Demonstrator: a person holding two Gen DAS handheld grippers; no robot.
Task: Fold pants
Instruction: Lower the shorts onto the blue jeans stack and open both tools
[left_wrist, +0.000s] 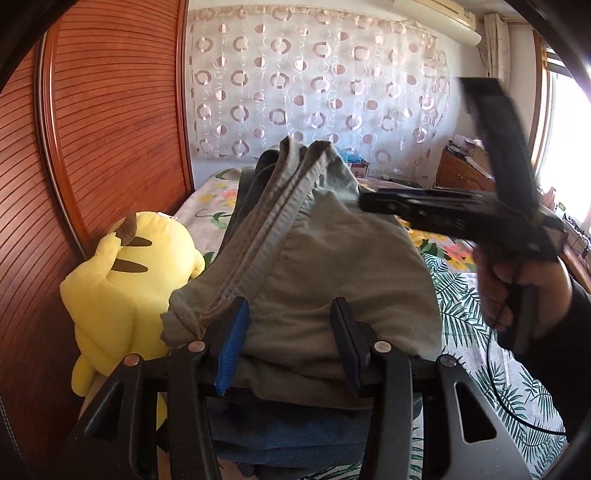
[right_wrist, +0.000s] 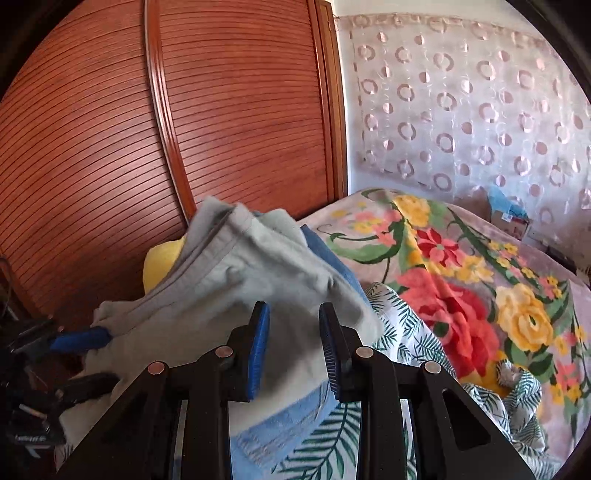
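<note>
The grey-green pants (left_wrist: 325, 266) are bunched and lifted off the bed, hem edges running up to a peak. My left gripper (left_wrist: 291, 343) stands wide apart with the cloth draped over and between its fingers (left_wrist: 232, 347). It also shows at the left in the right wrist view (right_wrist: 85, 358), its blue pad against the pants (right_wrist: 240, 288). My right gripper (right_wrist: 293, 350) is open and empty just in front of the cloth. In the left wrist view it (left_wrist: 373, 205) comes in from the right, blurred, level with the pants.
A blue garment (right_wrist: 284, 417) lies under the pants. A yellow plush toy (left_wrist: 125, 291) sits by the wooden wardrobe (left_wrist: 110, 129). The bed has a leaf-print sheet (left_wrist: 480, 325) and a floral blanket (right_wrist: 461, 295). A patterned curtain (left_wrist: 314, 81) hangs behind.
</note>
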